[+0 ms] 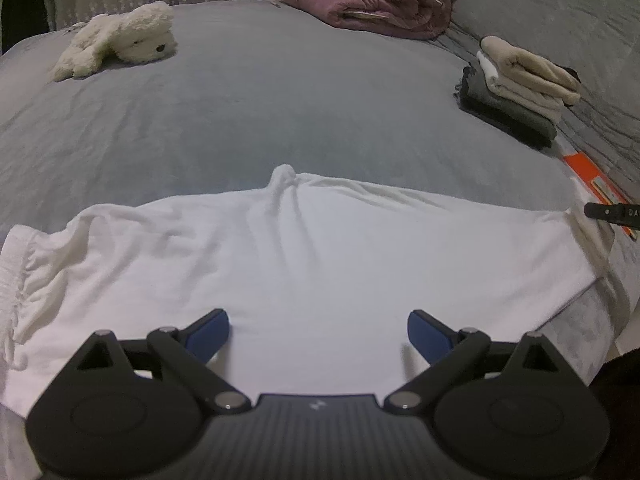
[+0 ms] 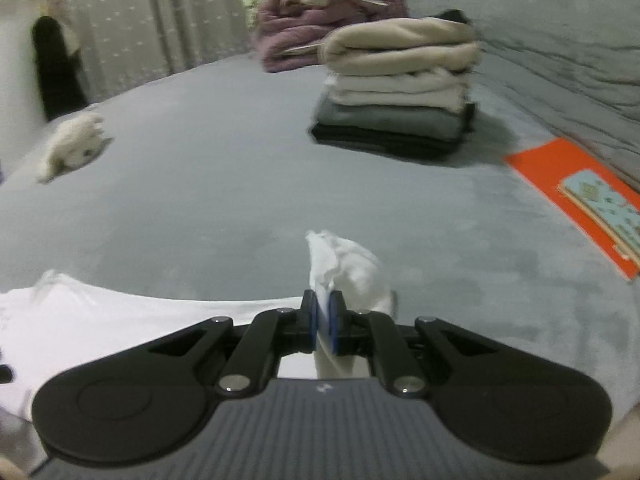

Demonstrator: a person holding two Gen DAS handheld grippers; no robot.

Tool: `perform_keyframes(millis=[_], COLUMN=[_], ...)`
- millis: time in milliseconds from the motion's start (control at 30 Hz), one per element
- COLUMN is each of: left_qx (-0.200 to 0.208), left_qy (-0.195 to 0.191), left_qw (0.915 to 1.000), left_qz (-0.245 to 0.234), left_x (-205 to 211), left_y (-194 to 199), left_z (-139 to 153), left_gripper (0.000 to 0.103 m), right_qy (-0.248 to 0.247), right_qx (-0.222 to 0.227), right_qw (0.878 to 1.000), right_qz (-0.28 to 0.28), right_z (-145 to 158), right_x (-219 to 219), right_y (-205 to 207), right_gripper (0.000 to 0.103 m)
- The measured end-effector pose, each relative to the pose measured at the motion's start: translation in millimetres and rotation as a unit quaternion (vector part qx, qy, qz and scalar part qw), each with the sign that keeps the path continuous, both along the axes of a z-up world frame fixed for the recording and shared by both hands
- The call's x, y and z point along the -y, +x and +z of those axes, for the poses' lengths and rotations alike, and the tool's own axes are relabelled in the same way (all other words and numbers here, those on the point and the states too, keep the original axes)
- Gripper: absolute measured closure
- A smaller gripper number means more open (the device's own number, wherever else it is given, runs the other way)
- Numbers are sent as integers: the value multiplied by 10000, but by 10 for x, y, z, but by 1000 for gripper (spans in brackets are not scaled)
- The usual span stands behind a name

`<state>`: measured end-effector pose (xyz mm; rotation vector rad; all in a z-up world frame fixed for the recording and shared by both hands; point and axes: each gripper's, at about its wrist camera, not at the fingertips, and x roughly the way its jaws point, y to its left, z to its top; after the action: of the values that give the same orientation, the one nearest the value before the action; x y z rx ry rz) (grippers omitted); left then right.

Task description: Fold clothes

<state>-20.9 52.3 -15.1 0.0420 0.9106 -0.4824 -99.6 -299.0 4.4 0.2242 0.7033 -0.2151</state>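
A white garment (image 1: pixel 304 264) lies spread across the near part of a grey bed (image 1: pixel 280 112), with a small bunched peak on its far edge. My left gripper (image 1: pixel 318 334) hovers over its near middle, open, nothing between the blue pads. In the left wrist view the tip of the right gripper (image 1: pixel 612 212) shows at the garment's right end. In the right wrist view my right gripper (image 2: pixel 325 322) is shut on a corner of the white garment (image 2: pixel 344 268), which sticks up past the fingertips and is lifted off the bed (image 2: pixel 240 200).
A stack of folded clothes (image 2: pixel 396 84), beige on grey and black, sits at the right of the bed. An orange folder (image 2: pixel 576 200) with a patterned card lies near the right edge. A white plush toy (image 1: pixel 120 40) rests far left, purple bedding (image 1: pixel 372 4) at the back.
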Motion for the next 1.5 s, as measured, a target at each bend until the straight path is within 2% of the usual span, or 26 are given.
perform_keyframes(millis=[333,633,867,1100,1300,1500], left_qx=[-40,21,-2,-81,6,-38], left_qy=[-224,-379,-449,-595,-673,-698], left_qw=[9996,9989,9983,9964,9942,9917], left_qz=[145,259,377,595,838,1084], left_x=[-148,-322,-555,-902,-1211,-1462], left_y=[24,13,-43,-104,-212,-251], left_z=[38,113,104,99,143,109], left_gripper=[6,6,6,7,7,8], right_qy=[690,1528,1994,2295,2486,2524], right_qx=[148,204,229,213,193,134], right_qw=[9949,9819,9716,9618,9514,9452], right_qz=[718,1100,1251,1478,1809,2068], right_z=[104,116,70,30,1,-52], right_x=[-634,-1160,-1542,-1917,-2305,-2703], right_y=[219,440,607,739,850,940], right_gripper=[95,95,95,95,95,95])
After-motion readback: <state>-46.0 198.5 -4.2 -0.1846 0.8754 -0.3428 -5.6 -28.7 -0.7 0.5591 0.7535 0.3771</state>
